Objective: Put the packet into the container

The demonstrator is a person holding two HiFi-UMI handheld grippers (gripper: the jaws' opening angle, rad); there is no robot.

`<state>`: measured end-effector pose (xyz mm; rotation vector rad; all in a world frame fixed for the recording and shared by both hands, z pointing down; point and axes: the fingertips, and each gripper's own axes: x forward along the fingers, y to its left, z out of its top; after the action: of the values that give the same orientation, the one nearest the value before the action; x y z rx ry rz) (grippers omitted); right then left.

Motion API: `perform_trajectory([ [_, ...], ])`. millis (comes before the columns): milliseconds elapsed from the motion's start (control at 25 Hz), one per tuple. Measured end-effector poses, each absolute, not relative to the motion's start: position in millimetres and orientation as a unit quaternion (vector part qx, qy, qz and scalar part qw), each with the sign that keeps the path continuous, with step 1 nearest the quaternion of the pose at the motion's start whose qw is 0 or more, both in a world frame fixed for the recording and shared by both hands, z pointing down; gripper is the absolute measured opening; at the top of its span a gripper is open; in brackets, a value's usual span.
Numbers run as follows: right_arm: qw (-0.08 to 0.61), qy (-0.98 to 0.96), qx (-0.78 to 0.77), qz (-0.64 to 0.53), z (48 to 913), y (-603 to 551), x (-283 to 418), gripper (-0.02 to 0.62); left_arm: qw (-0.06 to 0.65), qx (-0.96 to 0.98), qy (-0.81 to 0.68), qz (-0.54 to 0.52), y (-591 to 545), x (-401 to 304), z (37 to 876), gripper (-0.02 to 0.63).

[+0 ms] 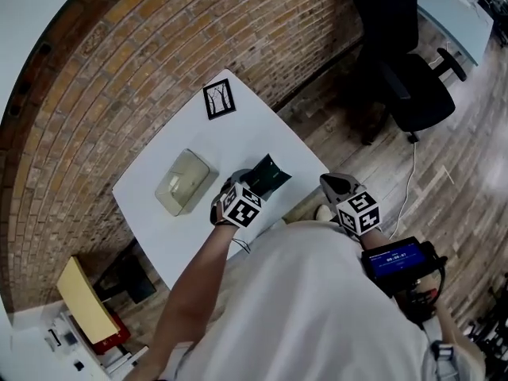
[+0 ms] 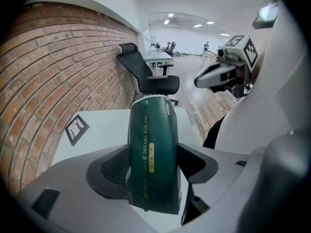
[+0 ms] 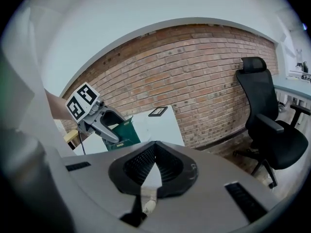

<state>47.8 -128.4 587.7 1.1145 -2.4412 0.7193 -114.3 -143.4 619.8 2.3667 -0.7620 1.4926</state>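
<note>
A dark green packet (image 1: 270, 174) with gold print sits upright between the jaws of my left gripper (image 1: 252, 184), above the near right part of the white table (image 1: 238, 133). In the left gripper view both pads press the packet (image 2: 153, 130) at its sides, and its top sticks out past them. The container (image 1: 182, 182), a pale translucent box with its lid on, rests on the table left of the packet. My right gripper (image 1: 337, 187) hangs off the table's right edge, jaws together and empty (image 3: 154, 152).
A black-framed picture card (image 1: 220, 99) lies at the table's far corner. A brick wall runs behind the table. A black office chair (image 1: 413, 86) stands on the wood floor to the right. A yellow box (image 1: 83, 300) sits low at the left.
</note>
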Motion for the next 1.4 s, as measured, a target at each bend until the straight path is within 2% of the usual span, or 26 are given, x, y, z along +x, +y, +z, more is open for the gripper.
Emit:
perform_trajectory([
  [320,0.193,-0.887,0.338,0.247,589.6,-133.9,19.2,0.006,0.197,0.808,-0.318,0.455,-124.9,-132.5,606.1,0.319],
  [480,0.191,-0.904,0.301,0.238,588.1,-142.7,-12.7,0.006,0.205,0.795,-0.354,0.448,-122.1,-159.3,597.4,0.319],
  [920,0.205,-0.924,0.232,0.222,584.2,-141.2,-45.7,0.006,0.239,0.769,-0.421,0.418,-91.7,-182.2,590.4,0.319],
  [1160,0.215,-0.933,0.194,0.212,580.5,-130.9,-93.8,0.006,0.256,0.750,-0.455,0.407,-64.3,-228.2,586.1,0.319],
  [1400,0.217,-0.939,0.174,0.202,586.4,-123.1,-93.8,0.006,0.256,0.739,-0.492,0.383,-56.4,-240.2,578.9,0.319],
])
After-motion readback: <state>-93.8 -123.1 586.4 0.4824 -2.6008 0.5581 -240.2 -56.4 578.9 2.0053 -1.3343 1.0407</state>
